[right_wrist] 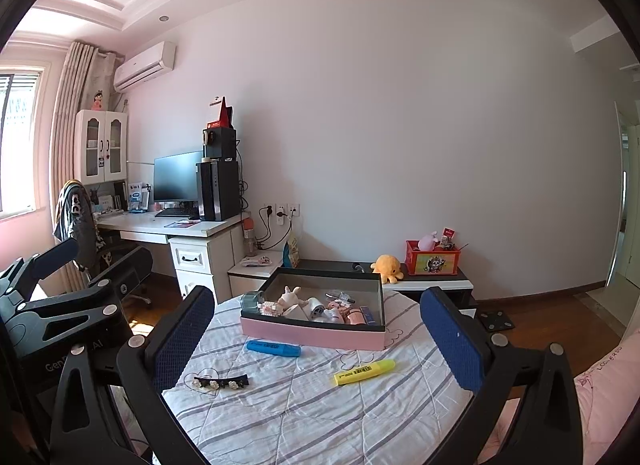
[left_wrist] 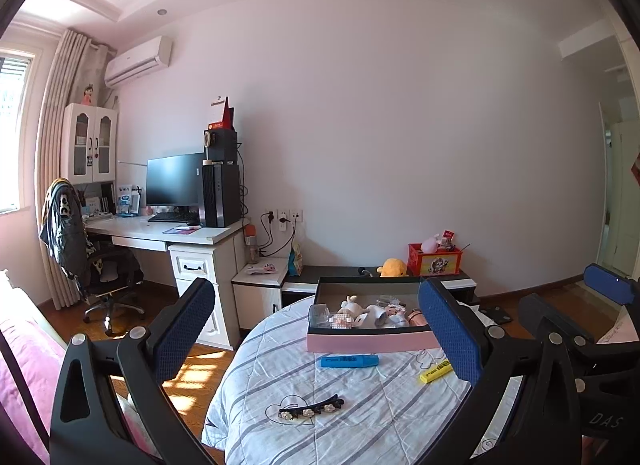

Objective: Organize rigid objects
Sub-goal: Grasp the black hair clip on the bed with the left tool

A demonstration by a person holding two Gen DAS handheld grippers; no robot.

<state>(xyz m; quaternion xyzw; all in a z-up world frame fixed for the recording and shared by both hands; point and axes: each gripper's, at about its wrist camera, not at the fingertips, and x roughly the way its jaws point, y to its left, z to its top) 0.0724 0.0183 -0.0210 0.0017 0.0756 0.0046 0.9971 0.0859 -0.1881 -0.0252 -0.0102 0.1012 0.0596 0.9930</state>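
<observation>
On the quilt-covered table (right_wrist: 304,405) a box (right_wrist: 312,331) sits toward the far side, with small toys (right_wrist: 290,297) inside it. Just before the box lies one marker (right_wrist: 273,347); to its right lies a second marker (right_wrist: 365,371), and to the left, nearer the camera, a hair clip (right_wrist: 221,381). Behind the table a low cabinet (right_wrist: 432,285) stands against the wall, and a desk (right_wrist: 168,227) stands to the left.

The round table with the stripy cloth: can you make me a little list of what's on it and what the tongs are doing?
surface: round table with striped cloth
box: pink box, open, holding small toys and bits
outside the box: blue highlighter, yellow highlighter, black hair clip with flowers
blue highlighter: closest to the box
left tongs: open, holding nothing
right tongs: open, holding nothing
left to do: three things not yet in the box
</observation>
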